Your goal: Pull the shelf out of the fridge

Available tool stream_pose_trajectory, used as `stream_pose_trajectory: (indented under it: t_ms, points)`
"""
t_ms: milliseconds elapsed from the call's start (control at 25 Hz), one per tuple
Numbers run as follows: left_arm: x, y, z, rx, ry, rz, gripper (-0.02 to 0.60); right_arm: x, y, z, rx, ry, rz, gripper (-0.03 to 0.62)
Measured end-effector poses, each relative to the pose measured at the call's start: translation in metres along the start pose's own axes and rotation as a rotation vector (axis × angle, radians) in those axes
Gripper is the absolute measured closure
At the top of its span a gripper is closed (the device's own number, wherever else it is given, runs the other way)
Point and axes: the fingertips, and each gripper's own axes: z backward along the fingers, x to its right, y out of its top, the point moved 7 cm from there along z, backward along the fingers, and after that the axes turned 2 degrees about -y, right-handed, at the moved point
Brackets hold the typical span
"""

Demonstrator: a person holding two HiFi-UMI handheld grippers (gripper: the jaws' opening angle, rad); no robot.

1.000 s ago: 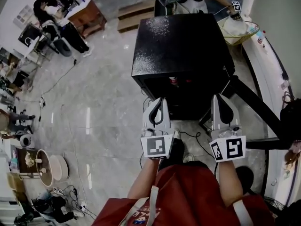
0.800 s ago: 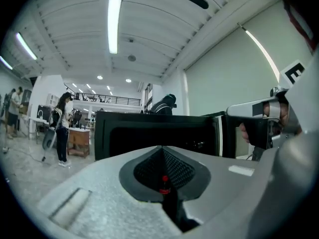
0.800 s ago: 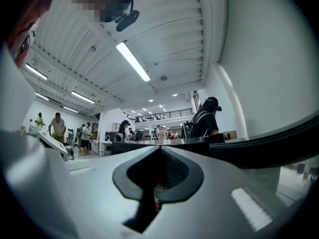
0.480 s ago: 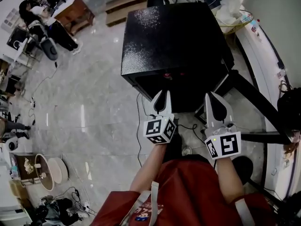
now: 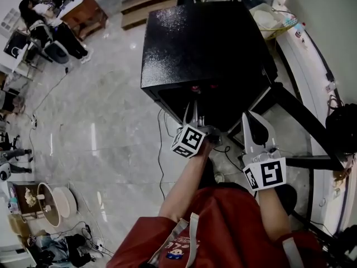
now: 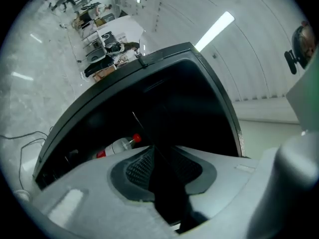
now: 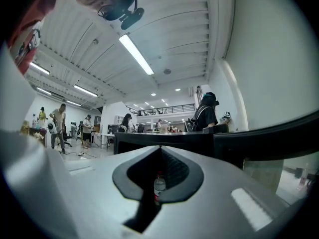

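Observation:
The black mini fridge (image 5: 206, 43) stands on the floor in front of me, and its door (image 5: 298, 119) swings open to the right. My left gripper (image 5: 193, 113) is tilted and reaches into the dark opening; its jaws are opening with nothing between them. In the left gripper view (image 6: 154, 151) a clear bottle with a red cap (image 6: 117, 146) lies inside. The interior is too dark to make out the shelf. My right gripper (image 5: 249, 121) hangs back by the door's hinge side with its fingertips together. That bottle (image 7: 159, 185) shows through the slit behind its tips.
A black cable (image 5: 160, 149) trails over the grey tiled floor left of the fridge. A white counter (image 5: 312, 60) runs along the right wall, with a basket (image 5: 273, 18) beyond the fridge. People sit at desks (image 5: 42, 27) at the far left. Bowls and clutter (image 5: 47, 202) lie at lower left.
My left gripper has moved forward to the fridge opening, rolled sideways, and its jaws have parted. The right gripper has stayed about where it was.

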Motion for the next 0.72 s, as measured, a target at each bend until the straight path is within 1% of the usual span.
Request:
stream_pose_trajectory:
  t_ms: [120,240,480,600,720]
  points:
    - [-0.006,-0.007,-0.012,0.031,0.005,0.088,0.466,-0.001,0.0,0.002,-0.007,0.004,0.016,0.595]
    - [-0.011,-0.014,-0.023,0.039,-0.001,0.175,0.466,-0.006,0.0,0.003,-0.005,0.007,0.03,0.595]
    - [-0.028,-0.02,-0.043,0.083,0.021,0.282,0.465,-0.009,0.002,0.004,-0.014,0.016,0.045,0.595]
    - [-0.035,-0.019,-0.057,0.107,0.031,0.32,0.458,-0.009,0.001,0.006,-0.026,0.015,0.062,0.595]
    - [-0.038,-0.016,-0.069,0.134,0.022,0.351,0.442,-0.007,-0.003,0.005,-0.041,0.016,0.066,0.595]
